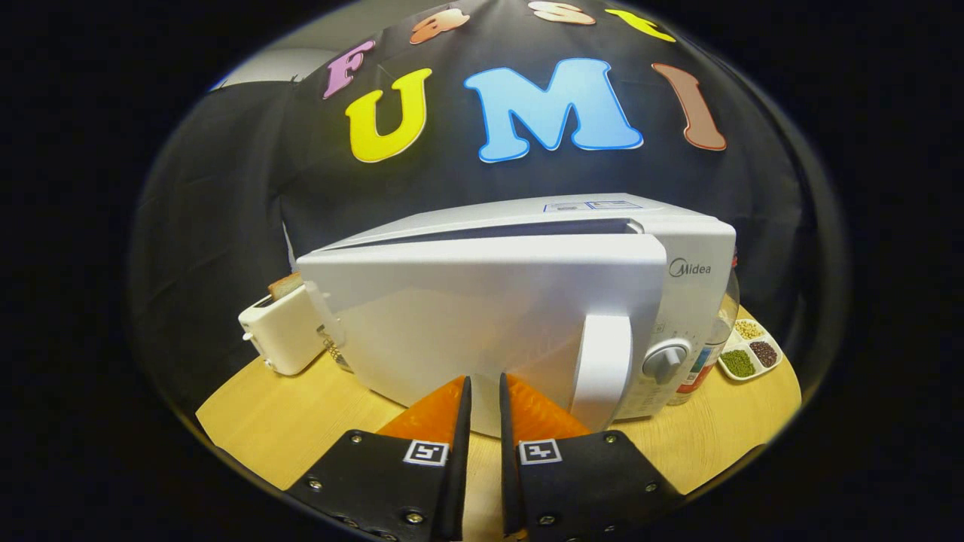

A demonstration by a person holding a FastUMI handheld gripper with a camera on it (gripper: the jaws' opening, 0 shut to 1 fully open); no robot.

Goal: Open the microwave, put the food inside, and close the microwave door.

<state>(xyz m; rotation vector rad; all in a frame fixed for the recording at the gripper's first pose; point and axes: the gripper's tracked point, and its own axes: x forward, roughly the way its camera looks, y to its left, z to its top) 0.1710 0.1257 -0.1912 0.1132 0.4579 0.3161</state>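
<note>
Gripper view puts the white microwave (pixel 527 301) on the wooden table (pixel 301 421), its door (pixel 482 316) standing slightly ajar, with a dark gap along the top edge. The door handle (pixel 602 369) is just ahead and to the right of the gripper (pixel 486 384), whose fingers sit nearly together with a narrow gap and nothing between them, tips close to the door face. Left of the microwave stands a toaster (pixel 282 335) holding bread (pixel 286 284). Right of it are a bottle (pixel 712 346) and a divided dish of beans (pixel 749 350).
</note>
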